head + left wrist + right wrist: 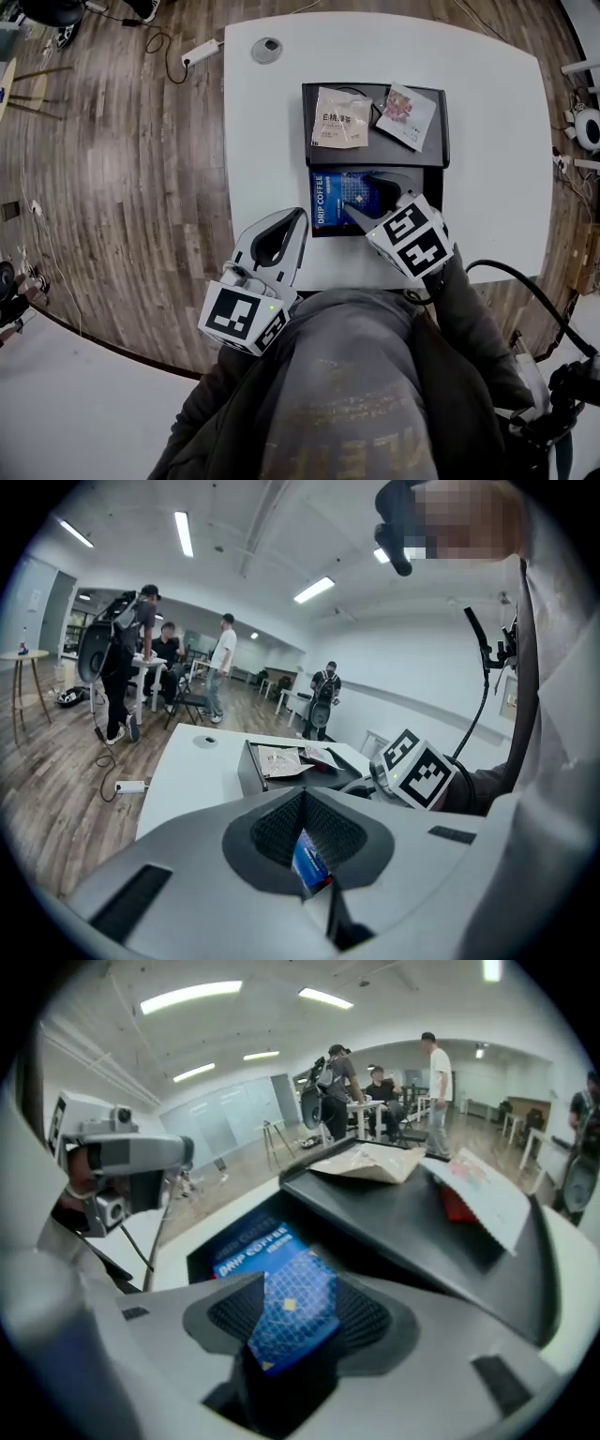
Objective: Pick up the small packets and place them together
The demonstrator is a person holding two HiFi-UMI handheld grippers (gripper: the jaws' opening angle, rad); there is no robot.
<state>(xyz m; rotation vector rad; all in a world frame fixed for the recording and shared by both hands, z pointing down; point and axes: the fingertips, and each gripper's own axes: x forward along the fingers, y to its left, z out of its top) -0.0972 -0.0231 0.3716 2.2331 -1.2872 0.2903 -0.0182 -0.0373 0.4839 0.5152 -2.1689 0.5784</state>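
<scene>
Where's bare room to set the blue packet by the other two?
Free: the upper tray's narrow front strip, just below the beige packet and white packet; also the broad table right of both trays. Crowded: the lower tray, filled by the blue packet with the right gripper over it.

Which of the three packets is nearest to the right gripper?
The blue DRIP COFFEE packet: it lies between the open jaws of the right gripper. The beige packet and the white-and-pink packet lie side by side farther back, away from it.
</scene>
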